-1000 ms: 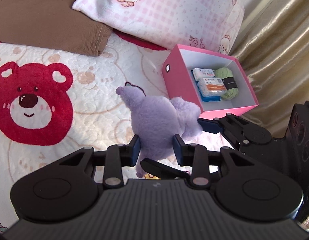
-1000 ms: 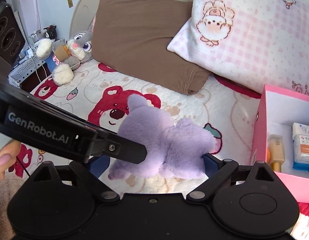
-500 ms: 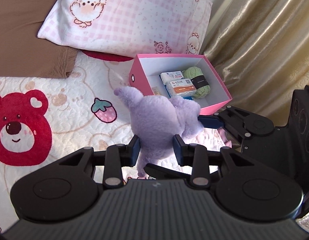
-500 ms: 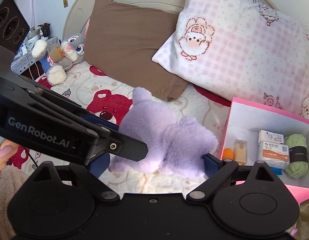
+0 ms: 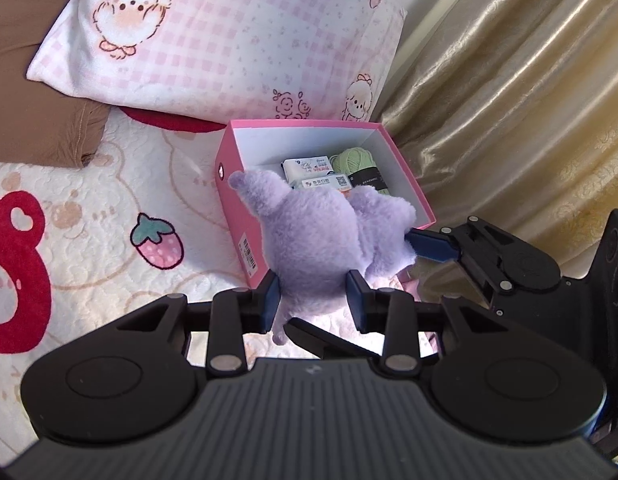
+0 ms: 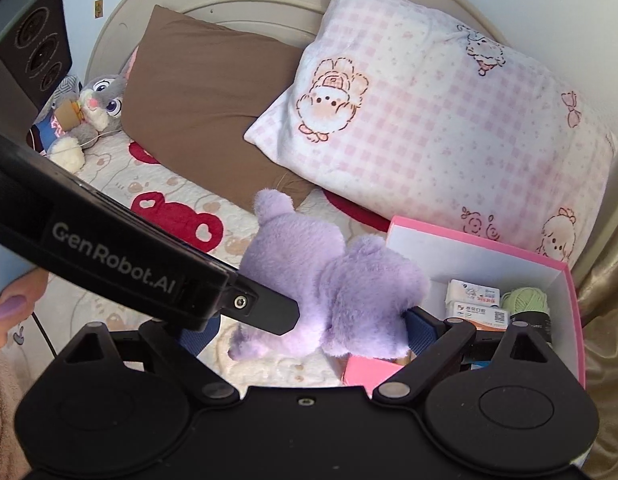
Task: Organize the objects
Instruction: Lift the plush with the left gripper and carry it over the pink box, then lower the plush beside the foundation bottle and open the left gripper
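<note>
Both grippers have carried the purple plush toy [image 5: 309,240] from over the bear quilt [image 5: 89,248] toward the pink box [image 5: 409,184], and now it hangs in the air right at the box's near corner, partly over the open top.

Blue fingers [image 5: 269,300] of the left gripper [image 5: 312,300] press into the toy's bottom part from both sides, only a little way apart. On the right gripper [image 6: 309,330], one blue finger [image 6: 419,328] pushes into the fluffy side of the toy. Its other finger is mostly hidden behind the left gripper's black arm, so only a bit of blue shows, but the toy sits squeezed between them.

Inside the box lie white tissue packs [image 5: 309,168] and a green yarn ball [image 5: 355,162] at the far end. The near end of the box floor is hidden by the toy, so how much room is left there is hard to tell. A gold curtain [image 5: 509,120] hangs close beside the box, and a pink checked pillow [image 5: 229,40] leans just behind it. A brown pillow [image 6: 205,112] and a gray bunny toy [image 6: 97,108] sit farther away on the bed. Part of a hand [image 6: 13,308] shows at the left edge.
</note>
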{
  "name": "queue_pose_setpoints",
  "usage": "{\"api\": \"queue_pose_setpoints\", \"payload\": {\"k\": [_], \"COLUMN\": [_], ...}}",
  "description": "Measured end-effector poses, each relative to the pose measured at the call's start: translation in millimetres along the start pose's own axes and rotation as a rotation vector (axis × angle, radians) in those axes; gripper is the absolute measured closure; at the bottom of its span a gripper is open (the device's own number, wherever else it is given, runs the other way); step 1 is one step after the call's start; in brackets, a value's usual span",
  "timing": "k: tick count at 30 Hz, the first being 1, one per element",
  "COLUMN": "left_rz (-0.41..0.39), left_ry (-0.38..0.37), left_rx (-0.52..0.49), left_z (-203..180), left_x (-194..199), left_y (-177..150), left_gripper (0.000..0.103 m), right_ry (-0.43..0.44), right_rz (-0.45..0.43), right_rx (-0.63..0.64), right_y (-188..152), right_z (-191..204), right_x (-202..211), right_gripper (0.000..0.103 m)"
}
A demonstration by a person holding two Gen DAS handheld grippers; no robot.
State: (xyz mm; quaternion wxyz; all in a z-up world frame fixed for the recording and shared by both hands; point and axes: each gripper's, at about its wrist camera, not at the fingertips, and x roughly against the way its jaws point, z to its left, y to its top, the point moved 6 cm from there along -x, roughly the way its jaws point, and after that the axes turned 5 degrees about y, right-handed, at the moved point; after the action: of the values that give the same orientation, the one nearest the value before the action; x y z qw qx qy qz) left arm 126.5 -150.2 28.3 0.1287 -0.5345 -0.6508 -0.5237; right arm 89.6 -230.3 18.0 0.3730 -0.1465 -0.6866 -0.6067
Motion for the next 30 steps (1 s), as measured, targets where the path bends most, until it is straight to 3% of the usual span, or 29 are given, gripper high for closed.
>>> {"api": "queue_pose_setpoints", "payload": {"k": [4,8,18,23,30], "left_rz": [-0.021,-0.050,0.066,0.118,0.178], "left_ry": [0.004,0.007,-0.041,-0.042,-0.024], "left_rx": [-0.020,-0.042,-0.004,0.018,0.045], "left_z": [-13.5,-20.4,-29.8,-27.9,-27.0], "left_x": [-12.2,-25.7,-120.3,-165.2,-195.2], "left_y": [14.0,24.1,46.2,49.8,38.9], "left_gripper": [0.069,0.069,0.068,0.068,0.069], "right_ry": [-0.014,0.027,-0.057,0.017,0.076], "right_rz": [-0.039,-0.039,0.066,0.184,0.249], "right_rx": [-0.042,-0.090,-0.154,-0.231,-0.296], "right_y": [7.3,6.8,-17.5,-31.4,-53.4], "right_z": [-28.4,-52.7,-118.0,-159.7,-179.9], "right_x": [3.1,0.1,-40.4,-73.5,-93.5], "right_gripper": [0.013,0.017,0.022,0.022,0.022]}}
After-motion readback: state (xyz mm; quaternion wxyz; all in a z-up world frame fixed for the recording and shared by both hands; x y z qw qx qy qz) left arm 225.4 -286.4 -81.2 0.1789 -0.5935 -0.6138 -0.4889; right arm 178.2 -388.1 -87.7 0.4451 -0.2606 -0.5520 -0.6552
